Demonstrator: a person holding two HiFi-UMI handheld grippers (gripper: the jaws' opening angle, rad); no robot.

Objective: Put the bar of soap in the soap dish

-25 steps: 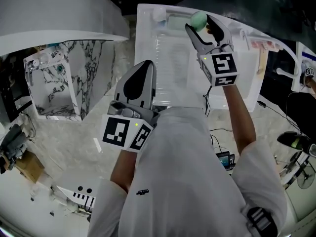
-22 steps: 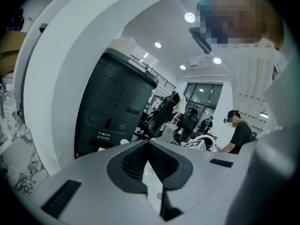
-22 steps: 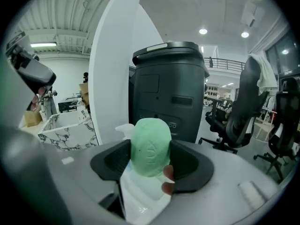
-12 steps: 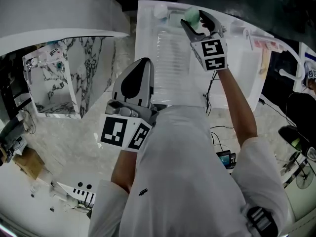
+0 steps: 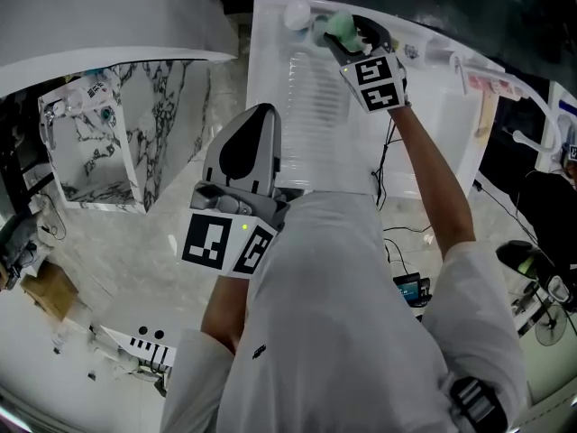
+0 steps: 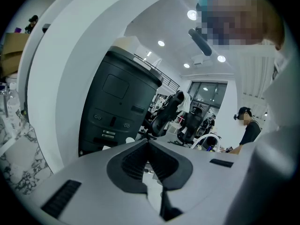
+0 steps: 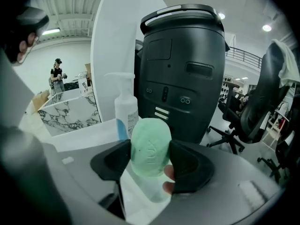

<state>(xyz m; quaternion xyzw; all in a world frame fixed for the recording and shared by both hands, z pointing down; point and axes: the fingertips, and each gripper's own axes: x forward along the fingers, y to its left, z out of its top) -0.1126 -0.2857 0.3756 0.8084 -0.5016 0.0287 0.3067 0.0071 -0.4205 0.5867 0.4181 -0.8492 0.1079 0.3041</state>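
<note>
My right gripper (image 5: 353, 34), upper centre of head view: jaws clamped on pale green oval soap bar (image 7: 150, 144). Bar's long axis runs along jaws, rounded end poking past them. Pale translucent soap dish (image 7: 143, 196), as I read it, lies just under bar at lower centre of right gripper view, near white pump bottle (image 7: 125, 109). Right hand far nearer. My left gripper (image 5: 260, 120): jaws pressed together on nothing, mid-frame, well apart from dish.

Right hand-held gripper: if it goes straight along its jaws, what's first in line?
Probably the pump bottle, just beyond the green soap it holds. The bottle sits slightly left of line, so it might miss.
</note>
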